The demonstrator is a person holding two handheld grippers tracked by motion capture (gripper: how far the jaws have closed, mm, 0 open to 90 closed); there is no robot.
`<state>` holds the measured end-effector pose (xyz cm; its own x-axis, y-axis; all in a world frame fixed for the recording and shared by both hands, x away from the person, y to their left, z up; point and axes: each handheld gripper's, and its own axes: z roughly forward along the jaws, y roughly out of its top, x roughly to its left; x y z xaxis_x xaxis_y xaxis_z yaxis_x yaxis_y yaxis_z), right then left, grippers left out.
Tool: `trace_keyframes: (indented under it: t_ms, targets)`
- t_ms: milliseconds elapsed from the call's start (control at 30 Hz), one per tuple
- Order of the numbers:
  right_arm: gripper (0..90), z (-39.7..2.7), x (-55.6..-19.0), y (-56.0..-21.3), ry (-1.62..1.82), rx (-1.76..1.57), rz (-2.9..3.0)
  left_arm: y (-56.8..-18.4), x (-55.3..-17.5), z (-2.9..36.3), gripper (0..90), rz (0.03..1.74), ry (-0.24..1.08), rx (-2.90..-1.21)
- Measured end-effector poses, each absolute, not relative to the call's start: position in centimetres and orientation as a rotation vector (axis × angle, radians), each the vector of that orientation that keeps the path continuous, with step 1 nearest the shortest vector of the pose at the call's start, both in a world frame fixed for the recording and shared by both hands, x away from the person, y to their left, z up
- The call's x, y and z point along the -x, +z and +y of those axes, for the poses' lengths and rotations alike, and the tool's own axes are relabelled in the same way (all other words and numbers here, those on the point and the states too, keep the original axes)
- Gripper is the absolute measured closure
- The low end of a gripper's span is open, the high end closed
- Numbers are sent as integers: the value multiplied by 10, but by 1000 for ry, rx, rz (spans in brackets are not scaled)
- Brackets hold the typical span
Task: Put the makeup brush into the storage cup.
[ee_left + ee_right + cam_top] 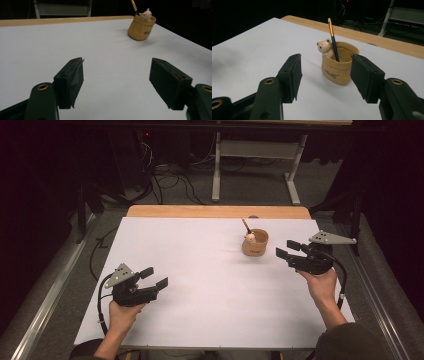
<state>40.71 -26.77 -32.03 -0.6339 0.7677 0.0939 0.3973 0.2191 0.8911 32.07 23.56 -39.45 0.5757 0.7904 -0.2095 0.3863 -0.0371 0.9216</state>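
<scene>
- The landmark here is a small tan holder (255,243) shaped like a sack, standing upright on the white table (200,270) toward its far right part; dark lettering marks its front
- A little bear figure (324,47) peeks over the holder's rim, pale and rounded; just beside the bear, inside the holder, a brush (333,40) with a dark handle and a gold ferrule leans upward, tip above the rim
- The right gripper (289,251) sits just to the right of the holder, near it but not touching; its jaws stand apart, released, with nothing between the pads; in the right gripper view the holder shows between and beyond the two black jaws, clear of both
- The left gripper (154,278) is well apart from the holder, on the near left part of the table; its jaws are also spread wide and hold nothing; the left gripper view shows bare white surface between them, the holder far off
- Beyond the holder runs the table's wooden edge (215,211); cables (170,180) lie on the floor behind it
</scene>
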Motion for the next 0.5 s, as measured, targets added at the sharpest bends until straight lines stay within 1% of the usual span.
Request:
trace_keyframes:
  t_ms: [500]
  targets:
    - [445,-269,-397,-322,1405,-1062,2137,-395,-321,236,280,1001,432,-1648]
